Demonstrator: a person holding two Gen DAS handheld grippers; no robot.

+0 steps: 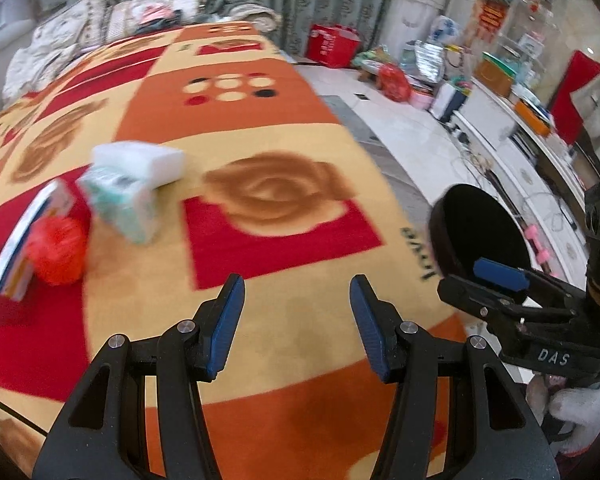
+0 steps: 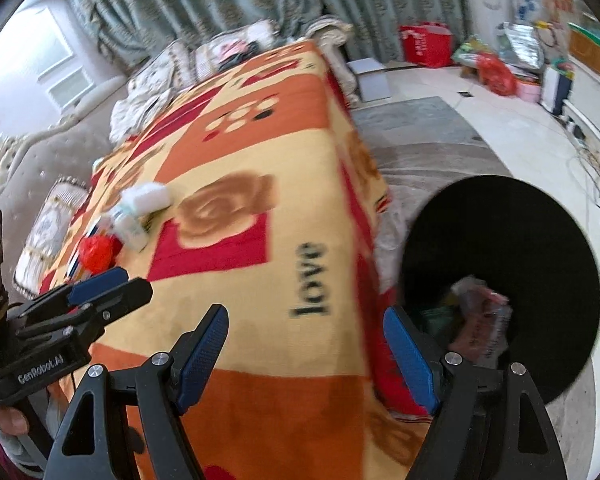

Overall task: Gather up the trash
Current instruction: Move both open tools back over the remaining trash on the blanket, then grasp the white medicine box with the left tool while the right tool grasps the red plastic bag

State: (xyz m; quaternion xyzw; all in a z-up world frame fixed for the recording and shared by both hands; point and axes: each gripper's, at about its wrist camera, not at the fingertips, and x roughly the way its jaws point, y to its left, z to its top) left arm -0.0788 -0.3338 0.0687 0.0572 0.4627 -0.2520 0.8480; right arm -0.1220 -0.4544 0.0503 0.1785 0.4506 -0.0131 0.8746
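On the orange, red and yellow blanket-covered table point(image 1: 300, 128) lie a white foam block point(image 1: 140, 160), a teal tissue pack point(image 1: 120, 204), a red mesh ball point(image 1: 58, 252) and a flat stack of cards point(image 1: 16, 248), all to the far left. My left gripper point(image 1: 297, 300) hovers open over the blanket with nothing between its fingers. My right gripper point(image 2: 306, 344) is open and empty over the table's corner. Beside that corner stands a black bin point(image 2: 540, 260) with crumpled wrappers point(image 2: 480, 320) inside. The foam block point(image 2: 148, 196), tissue pack point(image 2: 130, 228) and red ball point(image 2: 96, 250) also show in the right wrist view.
A sofa with cushions point(image 2: 48, 224) runs along the table's left side. Red bags point(image 1: 332, 44), boxes and a white low cabinet point(image 1: 500, 120) crowd the far right wall, with cables point(image 2: 596, 176) on the tiled floor. A grey rug point(image 2: 420, 136) lies under the bin.
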